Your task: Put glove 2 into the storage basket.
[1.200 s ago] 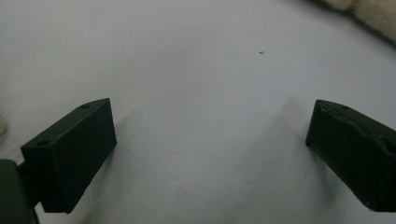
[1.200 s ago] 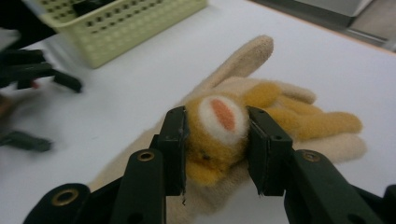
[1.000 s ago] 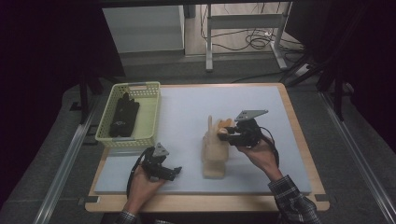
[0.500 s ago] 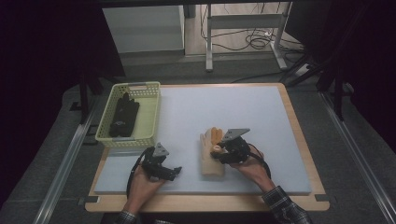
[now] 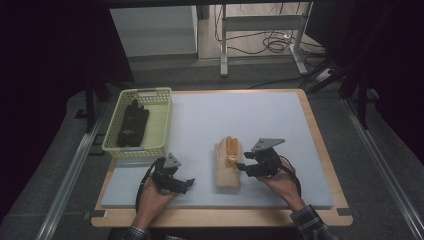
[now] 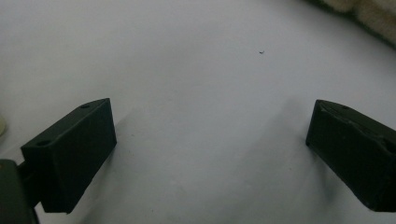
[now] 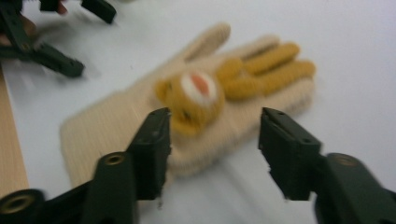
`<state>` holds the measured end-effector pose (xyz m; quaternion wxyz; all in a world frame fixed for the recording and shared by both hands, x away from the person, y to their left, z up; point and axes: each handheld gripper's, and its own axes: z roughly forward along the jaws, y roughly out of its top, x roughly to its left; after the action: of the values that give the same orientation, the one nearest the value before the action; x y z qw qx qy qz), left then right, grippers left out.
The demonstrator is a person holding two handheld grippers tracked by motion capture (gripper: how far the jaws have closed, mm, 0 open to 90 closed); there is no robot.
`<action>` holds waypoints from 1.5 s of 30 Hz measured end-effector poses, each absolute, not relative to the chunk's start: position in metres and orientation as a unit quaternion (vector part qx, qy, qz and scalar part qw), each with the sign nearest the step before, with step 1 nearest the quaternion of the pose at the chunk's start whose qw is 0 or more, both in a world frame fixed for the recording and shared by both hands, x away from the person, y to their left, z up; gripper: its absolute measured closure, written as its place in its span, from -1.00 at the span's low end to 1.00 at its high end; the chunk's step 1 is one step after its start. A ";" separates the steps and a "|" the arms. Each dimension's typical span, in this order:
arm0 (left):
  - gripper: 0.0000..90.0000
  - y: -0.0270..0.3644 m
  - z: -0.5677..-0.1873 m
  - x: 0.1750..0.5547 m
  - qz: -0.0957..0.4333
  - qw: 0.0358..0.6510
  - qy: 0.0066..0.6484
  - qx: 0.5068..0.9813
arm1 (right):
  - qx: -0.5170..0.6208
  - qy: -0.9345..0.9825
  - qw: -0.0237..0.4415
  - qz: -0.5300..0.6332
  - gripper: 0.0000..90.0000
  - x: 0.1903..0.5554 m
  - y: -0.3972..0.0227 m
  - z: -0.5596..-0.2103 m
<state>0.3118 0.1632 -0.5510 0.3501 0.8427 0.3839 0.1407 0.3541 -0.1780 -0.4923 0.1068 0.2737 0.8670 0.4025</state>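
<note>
A cream knitted glove point(image 5: 226, 172) with orange fingers and an orange animal face point(image 7: 196, 100) lies flat on the white mat point(image 5: 210, 120), fingers pointing away from me. My right gripper point(image 5: 242, 167) is at the glove's right edge, low over it. Its jaws point(image 7: 215, 121) have just been closing a little but stand open; the glove's edge lies below and between them, and the pads do not press on it. My left gripper point(image 5: 186, 184) rests on the mat left of the glove, jaws point(image 6: 210, 112) wide apart with nothing between them.
A yellow-green basket point(image 5: 161, 120) stands at the mat's left edge with a black glove point(image 5: 131, 125) inside. The wooden table edge point(image 5: 220, 217) runs along the front. A corner of the cream glove point(image 6: 369, 9) sits beyond the left jaws.
The right hand has come down and toward me. The cream glove, raised on end before, now lies flat on the mat. The left gripper has stayed put.
</note>
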 end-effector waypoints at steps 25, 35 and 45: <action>-0.96 0.163 -0.551 0.312 0.140 0.350 0.384 0.843 | 0.241 0.885 0.071 0.392 0.97 0.330 -0.165 -0.532; -0.94 0.168 -0.550 0.308 0.138 0.346 0.390 0.842 | 0.235 0.886 0.075 0.393 0.97 0.331 -0.145 -0.534; -0.94 0.185 -0.551 0.305 0.139 0.347 0.392 0.841 | 0.240 0.882 0.073 0.399 0.97 0.338 -0.127 -0.536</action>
<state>0.3051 0.1850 -0.5513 0.3466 0.8411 0.3915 0.1386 0.3376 -0.1268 -0.5358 0.0726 0.2397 0.8822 0.3988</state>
